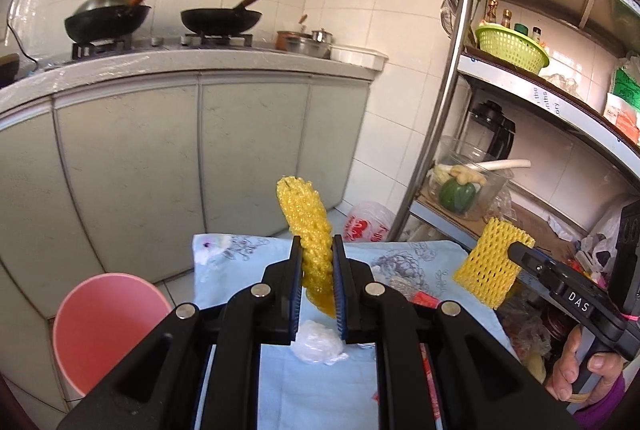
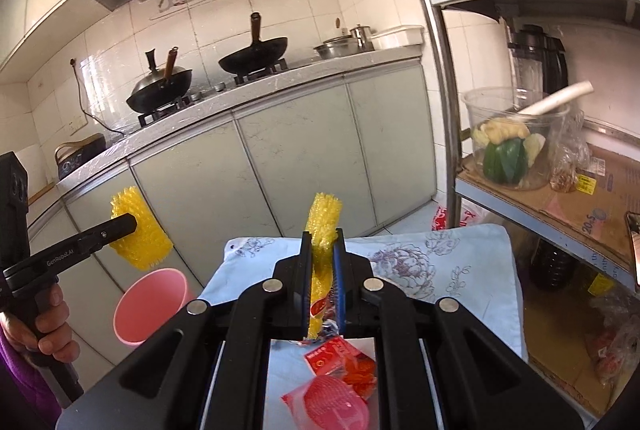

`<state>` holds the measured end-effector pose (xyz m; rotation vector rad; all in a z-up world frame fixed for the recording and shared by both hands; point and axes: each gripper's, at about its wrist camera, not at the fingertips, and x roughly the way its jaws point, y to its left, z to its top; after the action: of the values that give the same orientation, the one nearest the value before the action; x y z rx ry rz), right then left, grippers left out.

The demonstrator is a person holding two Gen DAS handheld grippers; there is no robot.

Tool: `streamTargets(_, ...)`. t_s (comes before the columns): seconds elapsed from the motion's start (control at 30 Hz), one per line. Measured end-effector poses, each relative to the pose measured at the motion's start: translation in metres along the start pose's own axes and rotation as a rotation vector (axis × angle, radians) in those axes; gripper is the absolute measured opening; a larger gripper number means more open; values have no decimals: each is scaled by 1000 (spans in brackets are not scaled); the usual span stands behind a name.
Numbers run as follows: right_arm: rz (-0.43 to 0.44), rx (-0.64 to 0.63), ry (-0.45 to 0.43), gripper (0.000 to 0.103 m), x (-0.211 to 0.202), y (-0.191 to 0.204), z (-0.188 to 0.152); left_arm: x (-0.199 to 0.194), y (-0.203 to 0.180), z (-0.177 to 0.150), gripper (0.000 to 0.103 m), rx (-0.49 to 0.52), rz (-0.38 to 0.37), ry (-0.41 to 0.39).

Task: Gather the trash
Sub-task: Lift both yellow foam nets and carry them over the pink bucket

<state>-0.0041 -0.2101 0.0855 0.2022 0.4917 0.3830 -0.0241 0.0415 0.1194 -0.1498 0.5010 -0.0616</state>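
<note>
Yellow mesh foam net (image 1: 310, 226) in black, blue-padded left gripper (image 1: 317, 270); second yellow net (image 2: 325, 230) likewise; pink bin (image 1: 100, 326); pale blue cloth (image 2: 460, 270), purple floral print; red wrappers (image 2: 344, 362); green basket (image 1: 512, 46).

So the table (image 2: 472, 270) has a pale blue cloth (image 1: 240, 270) with purple flower prints on it. Lying on the cloth: a crumpled white plastic wad (image 1: 318, 346) around the middle, plus red snack wrappers (image 2: 340, 358) and a pink ribbed plastic piece (image 2: 332, 406) toward the near edge. Off the left edge, a pink bin (image 1: 100, 330) stands on the tiled floor (image 1: 176, 286). Past the far right corner there's a white bag with red print (image 1: 368, 224) on the floor too.
</note>
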Motion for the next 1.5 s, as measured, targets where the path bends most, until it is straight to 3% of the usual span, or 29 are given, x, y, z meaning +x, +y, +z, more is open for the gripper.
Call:
streamTargets(0.37, 127, -96, 11, 10, 21, 74, 7, -32, 38, -10, 13, -25, 141, -57)
streamTargets(0.77, 293, -228, 55, 10, 66, 170, 5, -55, 101, -27, 13, -76, 349, -88)
streamTargets(1.17, 412, -344, 146, 10, 118, 253, -17, -49, 172, -57, 13, -194, 473, -30)
streamTargets(1.5, 439, -356, 309, 10, 173, 280, -55, -22, 213, -92, 14, -253, 531, 64)
